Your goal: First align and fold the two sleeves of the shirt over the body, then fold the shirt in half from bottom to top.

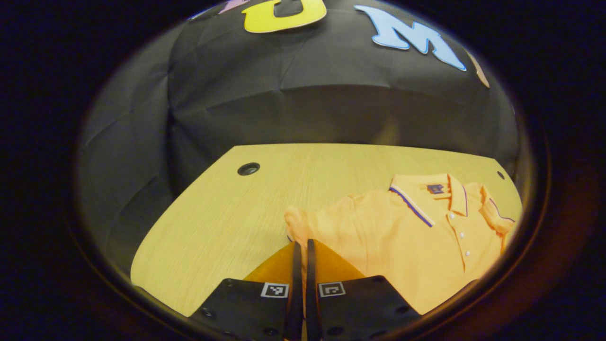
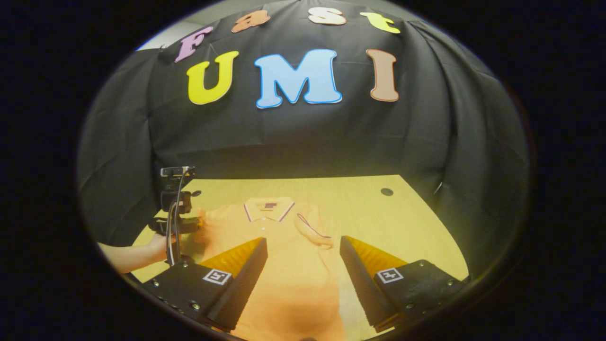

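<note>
- Left tongs [image 1: 303,258] pressed together at 6 o'clock of the left gripper view, tips touching the bunched near sleeve [image 1: 297,222] just ahead at 12; whether cloth is pinched between the fingers cannot be told.
- Right tongs [image 2: 303,258] spread wide, hovering over the lower body of the orange short-sleeved polo shirt with purple-and-white collar trim [image 2: 289,265], nothing between the fingers.
- Shirt lying flat on the pale wood-grain counter [image 1: 227,208], long axis running from hem at 6 to collar [image 2: 268,208] at 12 in the right gripper view.
- Far sleeve [image 2: 315,232] already folded in over the chest, toward 1 o'clock of the right tongs.
- Left tongs nearer the unfolded sleeve; likely next move a carry toward 3 o'clock, onto the body.
- Farther off at 9 o'clock, a hand [image 2: 158,246] holding the left tongs' handle.
- Placket buttons [image 1: 461,234] facing up.
</note>
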Tool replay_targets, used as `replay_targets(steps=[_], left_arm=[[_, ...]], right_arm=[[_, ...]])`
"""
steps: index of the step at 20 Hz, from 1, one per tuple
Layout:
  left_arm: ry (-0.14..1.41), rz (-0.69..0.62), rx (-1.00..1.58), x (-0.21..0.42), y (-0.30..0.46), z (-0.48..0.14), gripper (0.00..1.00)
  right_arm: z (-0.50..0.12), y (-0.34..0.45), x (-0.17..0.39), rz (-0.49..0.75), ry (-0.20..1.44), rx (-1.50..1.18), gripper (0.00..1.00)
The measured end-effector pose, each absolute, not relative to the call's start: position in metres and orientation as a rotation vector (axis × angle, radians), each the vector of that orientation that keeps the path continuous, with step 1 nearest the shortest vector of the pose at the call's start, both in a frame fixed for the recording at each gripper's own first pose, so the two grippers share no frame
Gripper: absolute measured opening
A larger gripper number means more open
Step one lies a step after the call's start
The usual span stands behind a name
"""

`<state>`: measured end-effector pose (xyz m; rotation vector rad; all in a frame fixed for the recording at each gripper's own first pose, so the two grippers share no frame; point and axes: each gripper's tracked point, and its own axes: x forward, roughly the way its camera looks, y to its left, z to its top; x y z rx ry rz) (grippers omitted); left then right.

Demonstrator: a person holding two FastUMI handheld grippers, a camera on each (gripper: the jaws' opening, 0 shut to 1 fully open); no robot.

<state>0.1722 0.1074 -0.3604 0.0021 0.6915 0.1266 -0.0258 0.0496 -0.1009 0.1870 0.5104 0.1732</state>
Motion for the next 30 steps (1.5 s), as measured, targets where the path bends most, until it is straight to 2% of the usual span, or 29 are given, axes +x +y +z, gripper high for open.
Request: replay_targets(steps=[7,14,19,21,22,23,24,25,26,27,28,30], left_arm=[[0.652,0.004,0.029,0.182,0.048,-0.332,0.09],[0.685,-0.138,0.123,0.180,-0.008,-0.349,0.09],[0.712,-0.183,0.139,0.177,-0.028,-0.358,0.10],[0.731,-0.198,0.129,0.173,-0.034,-0.363,0.22],[0.736,-0.206,0.118,0.170,-0.038,-0.361,0.36],[0.737,-0.211,0.111,0.168,-0.039,-0.359,0.39],[0.738,-0.222,0.099,0.164,-0.043,-0.356,0.51],[0.736,-0.230,0.092,0.161,-0.045,-0.353,0.53],[0.732,-0.234,0.087,0.157,-0.046,-0.349,0.70],[0.727,-0.233,0.081,0.153,-0.046,-0.345,0.75],[0.725,-0.232,0.070,0.147,-0.047,-0.342,0.86],[0.730,-0.225,0.052,0.131,-0.046,-0.334,0.90]], right_arm=[[-0.113,0.047,-0.034,0.152,0.530,0.173,0.96],[-0.122,0.043,-0.041,0.104,0.548,0.194,0.96],[-0.133,0.041,-0.040,0.081,0.564,0.203,0.96],[-0.138,0.040,-0.040,0.083,0.568,0.195,0.95],[-0.139,0.039,-0.040,0.088,0.567,0.191,0.96],[-0.139,0.037,-0.039,0.091,0.565,0.185,0.96],[-0.139,0.036,-0.039,0.096,0.563,0.178,0.96],[-0.139,0.034,-0.038,0.099,0.562,0.170,0.96],[-0.141,0.032,-0.038,0.104,0.560,0.166,0.96],[-0.141,0.032,-0.038,0.113,0.561,0.166,0.96],[-0.143,0.032,-0.041,0.123,0.561,0.166,0.96],[-0.147,0.031,-0.045,0.143,0.564,0.159,0.95]])
